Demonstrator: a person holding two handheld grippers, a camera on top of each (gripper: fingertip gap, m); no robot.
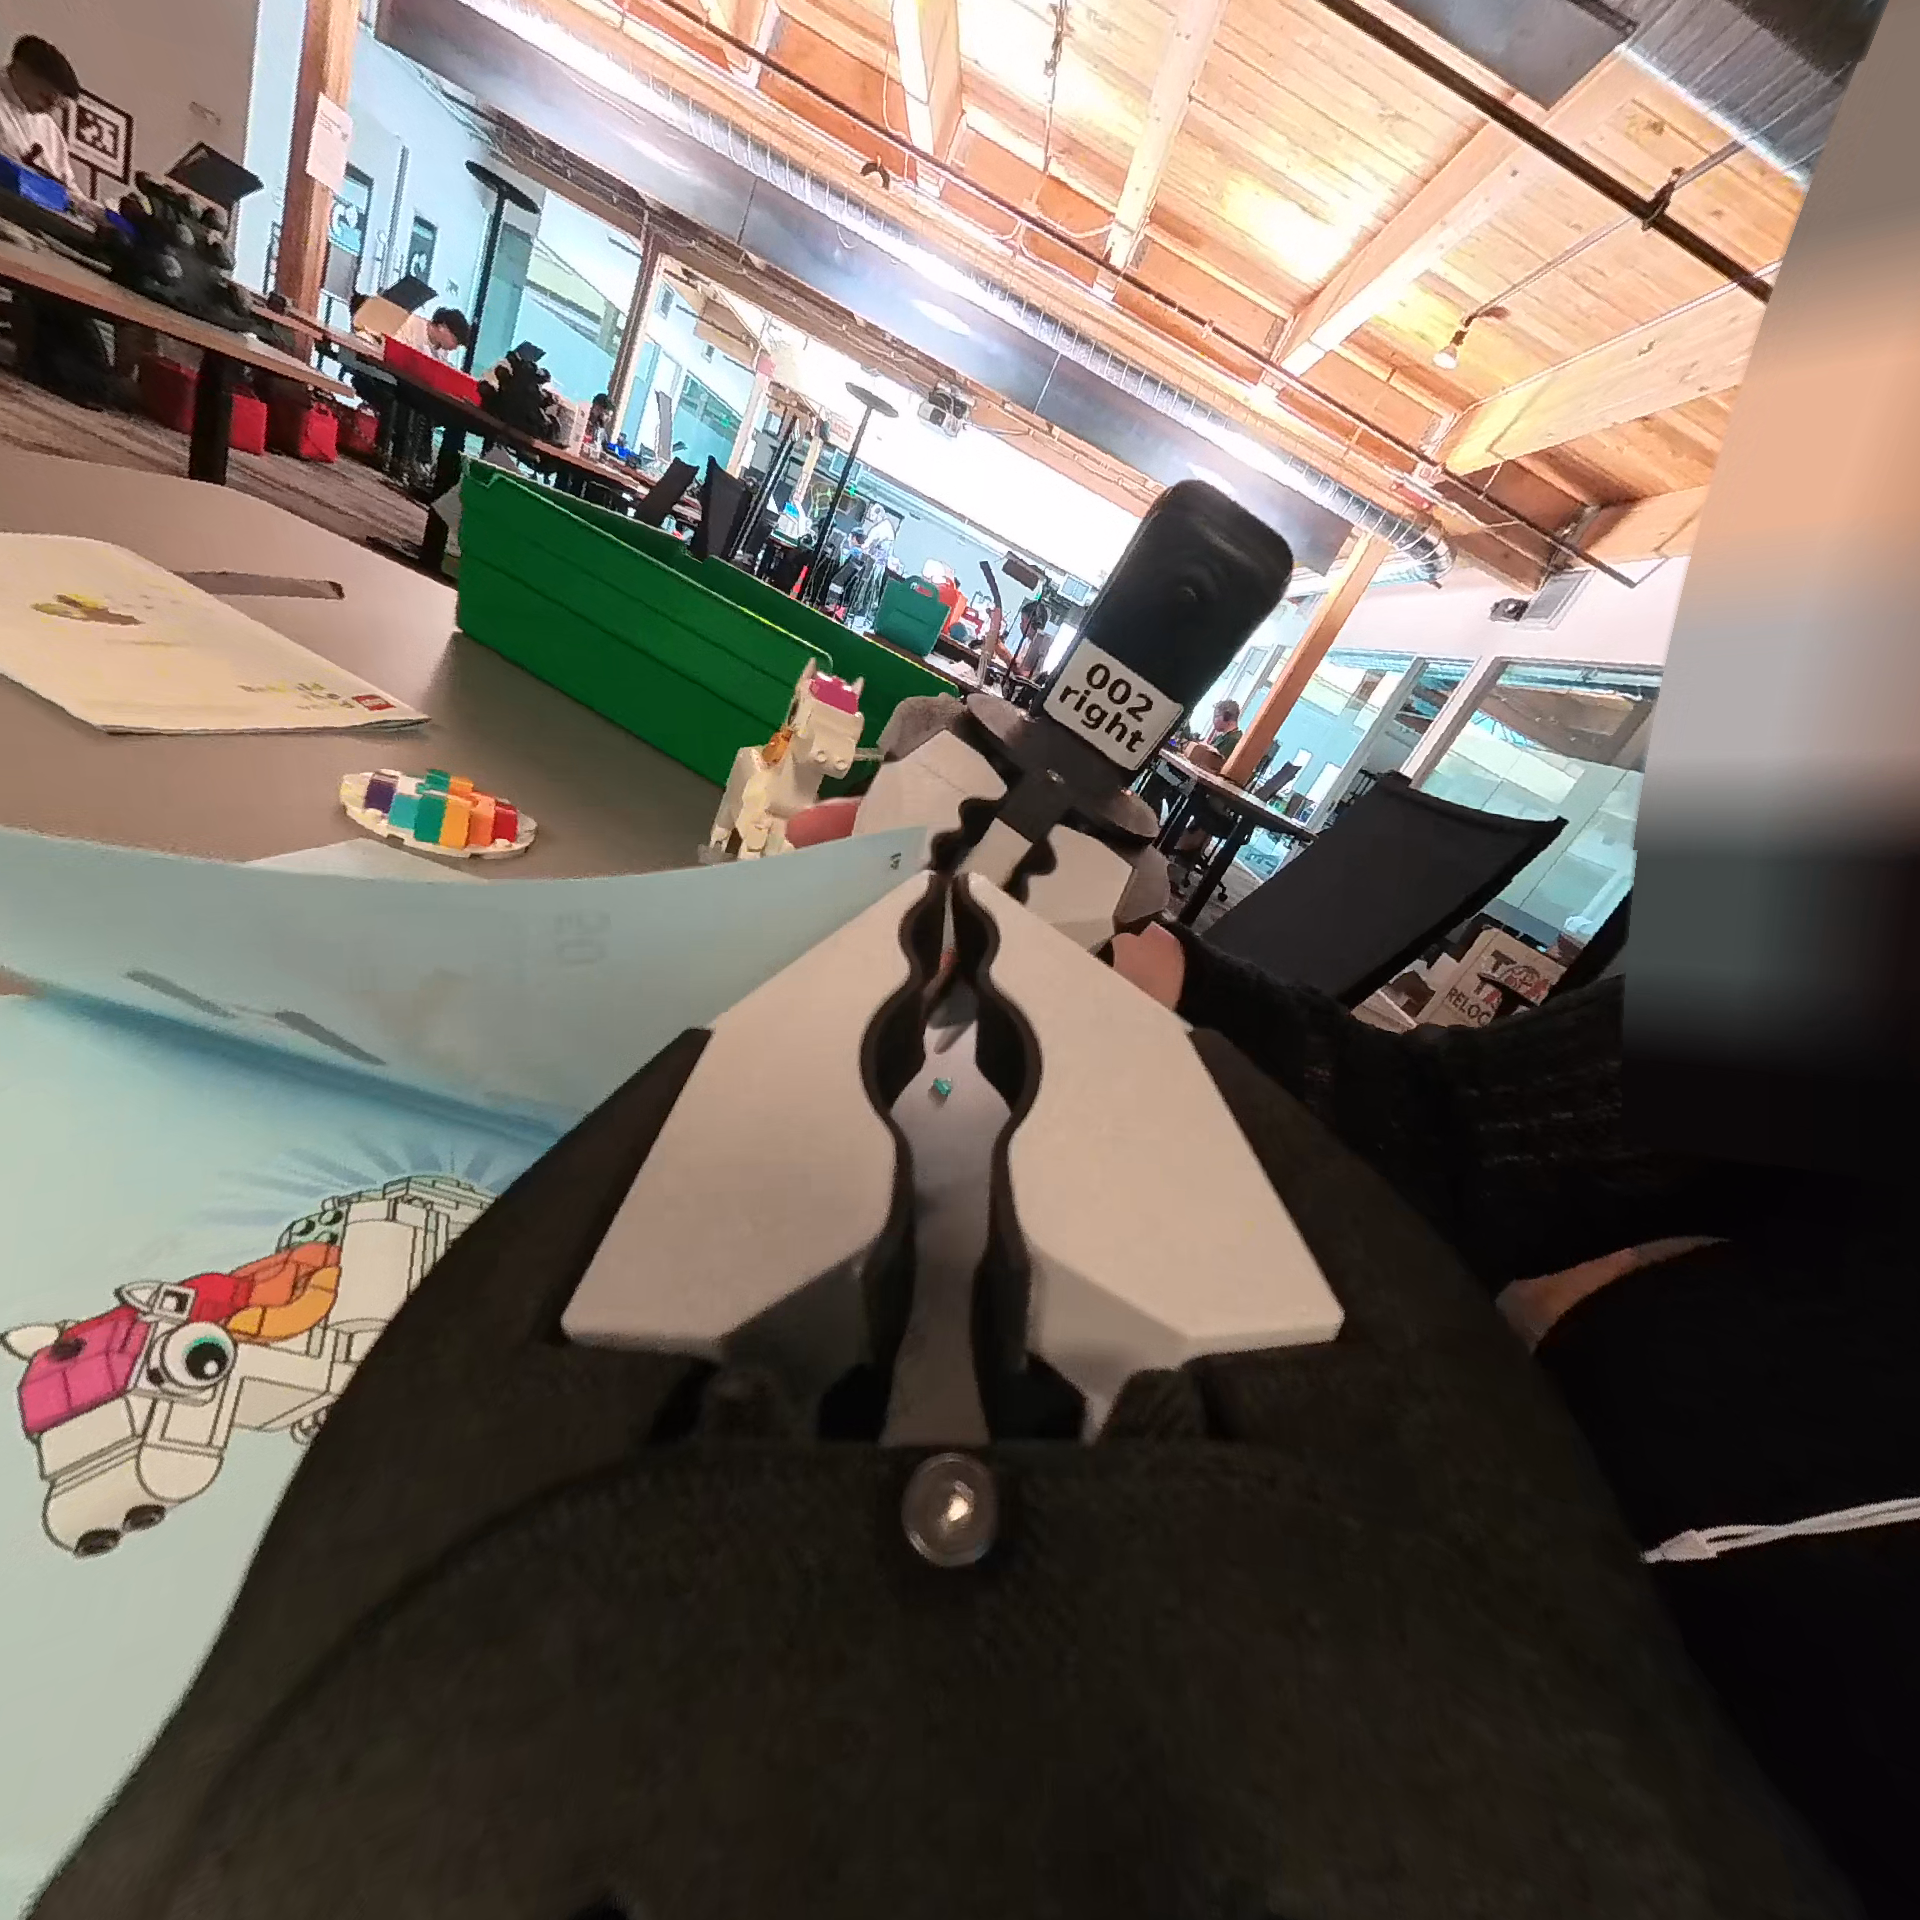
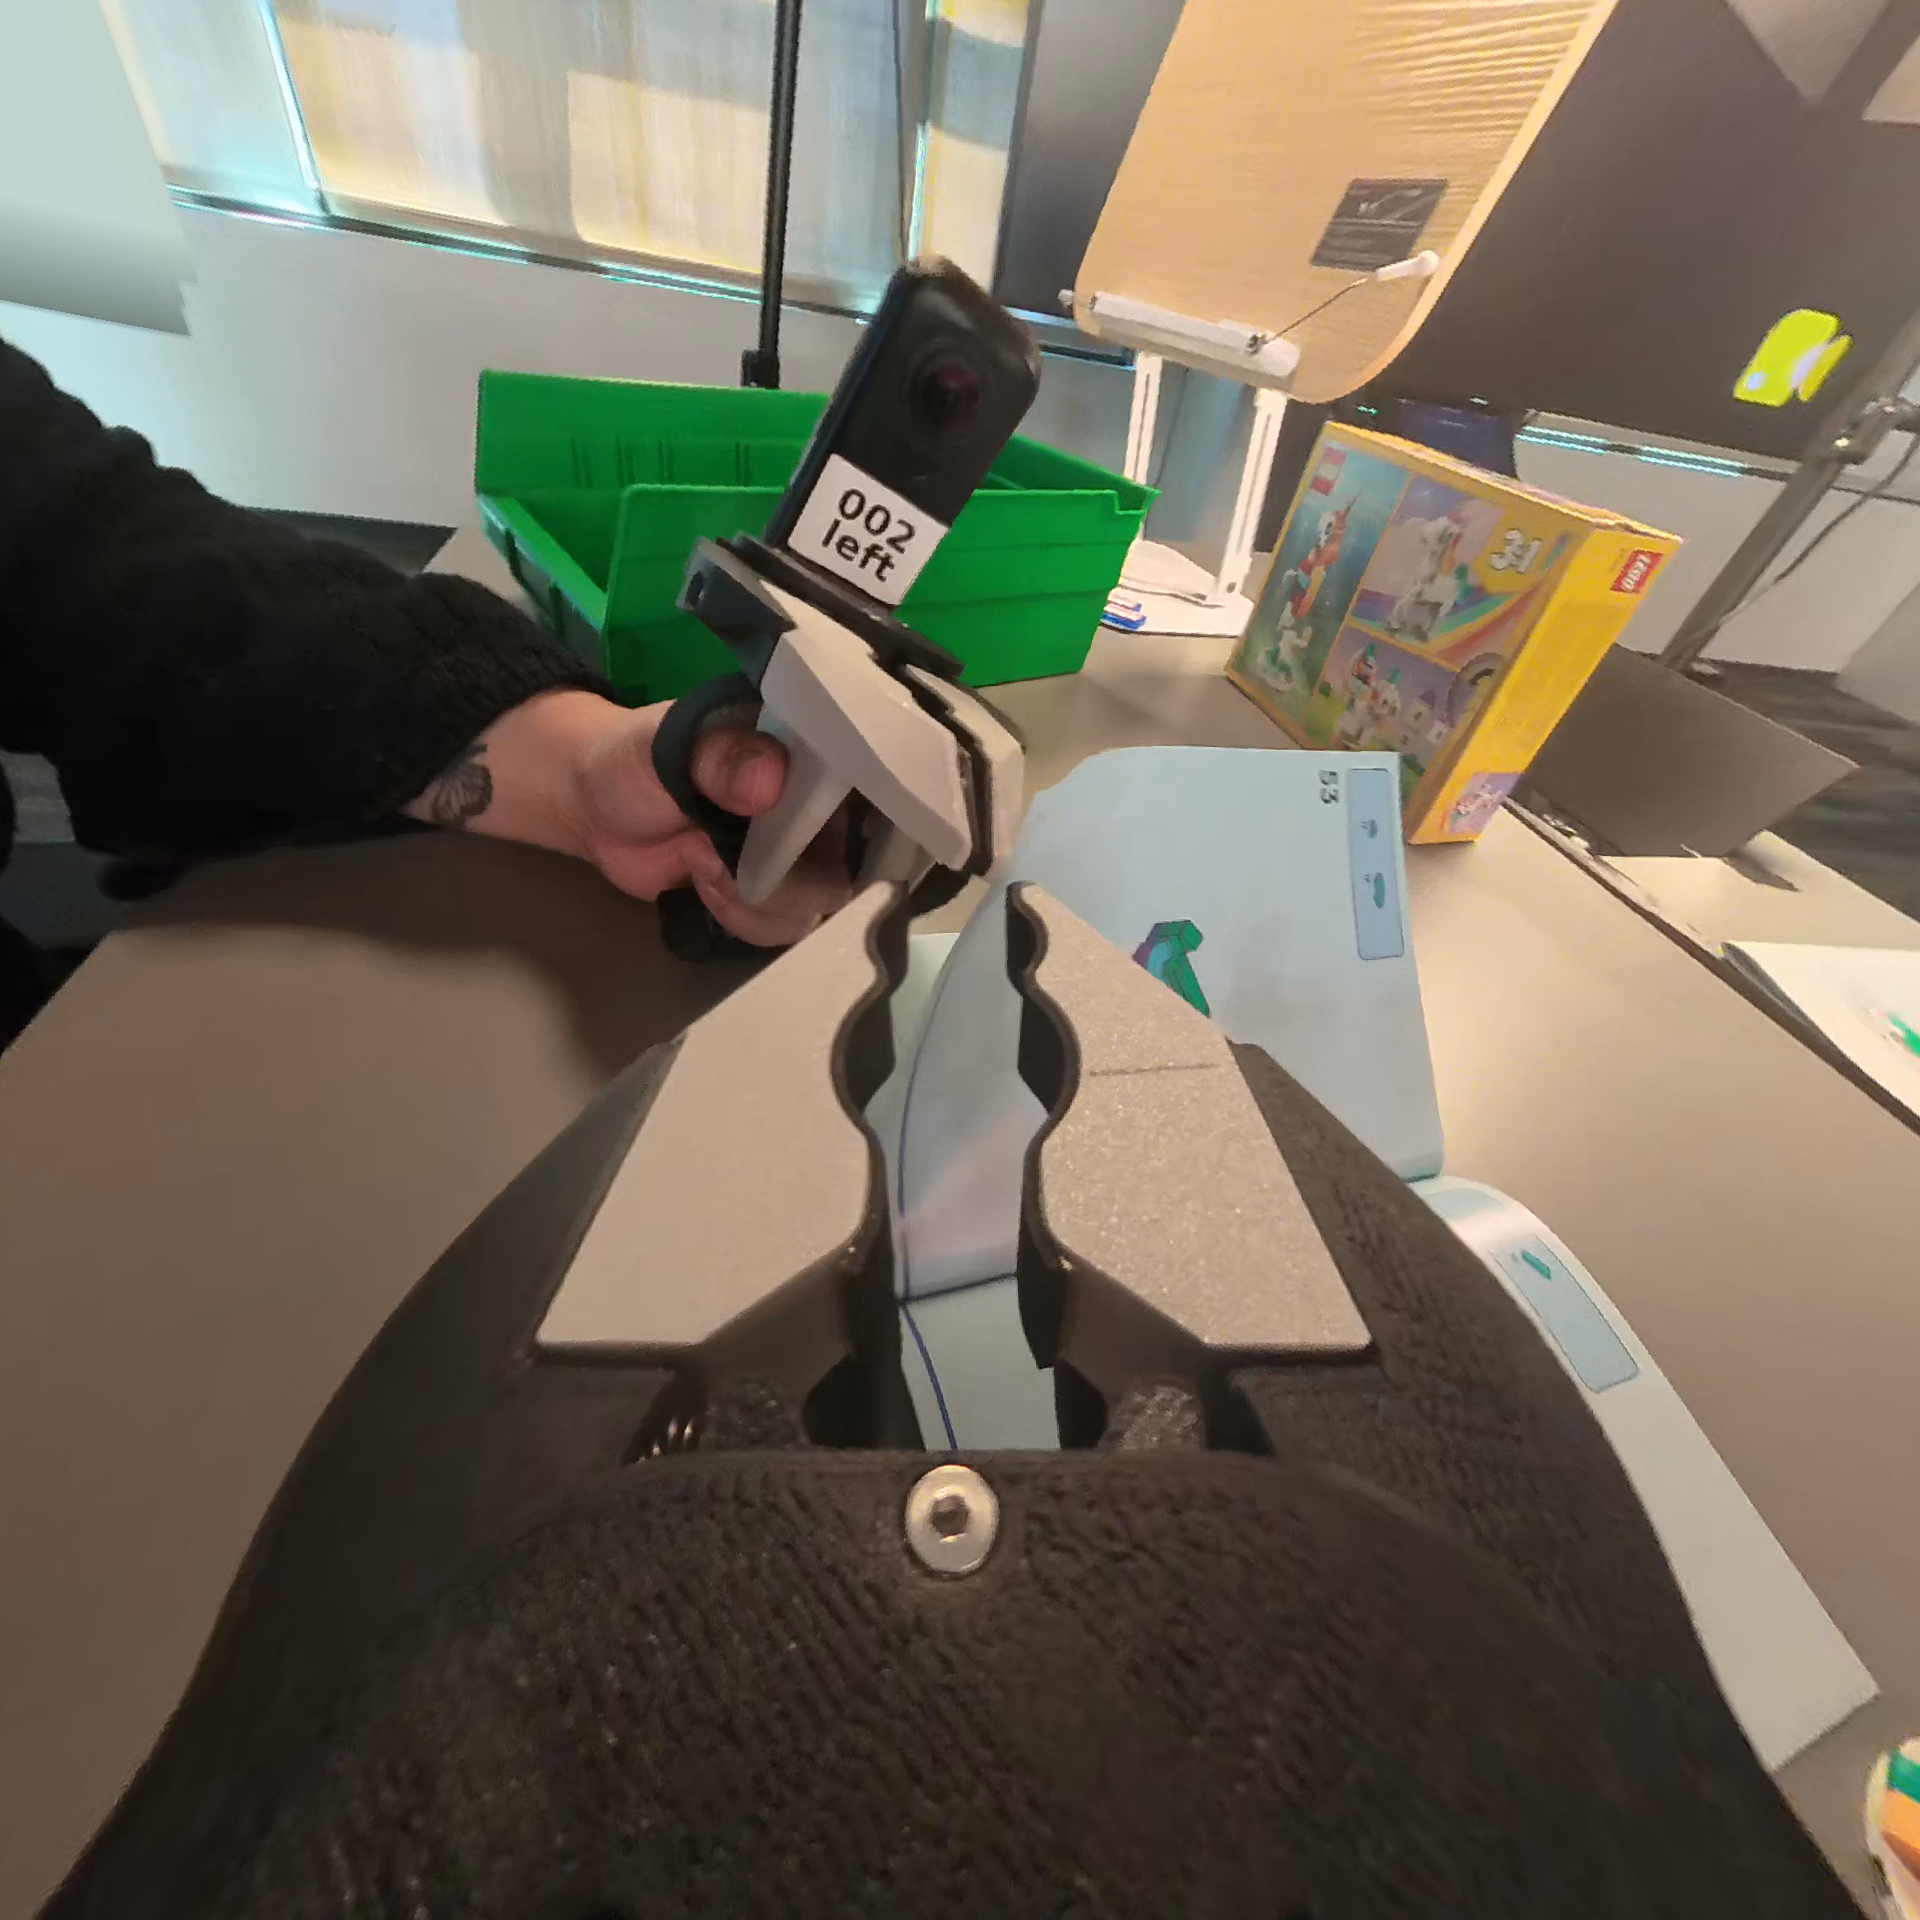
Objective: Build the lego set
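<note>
An open instruction booklet (image 1: 312,1091) lies on the grey table, one light-blue page (image 2: 1247,935) lifted and curled upright. My left gripper (image 1: 951,888) is shut on that page's top edge; it also shows in the right wrist view (image 2: 982,857), held by a hand. My right gripper (image 2: 951,899) is open, its fingers on either side of the raised page without clamping it; it also shows in the left wrist view (image 1: 982,842), tip to tip with the left one. A white unicorn model (image 1: 800,769) stands behind the page. A rainbow of coloured bricks (image 1: 442,816) sits on a clear round plate.
Green bins (image 1: 623,634) stand at the back of the table, also in the right wrist view (image 2: 727,520). The yellow set box (image 2: 1444,634) stands at the right. A second booklet (image 1: 156,634) lies at the far left. A black chair (image 1: 1382,894) is beyond the table.
</note>
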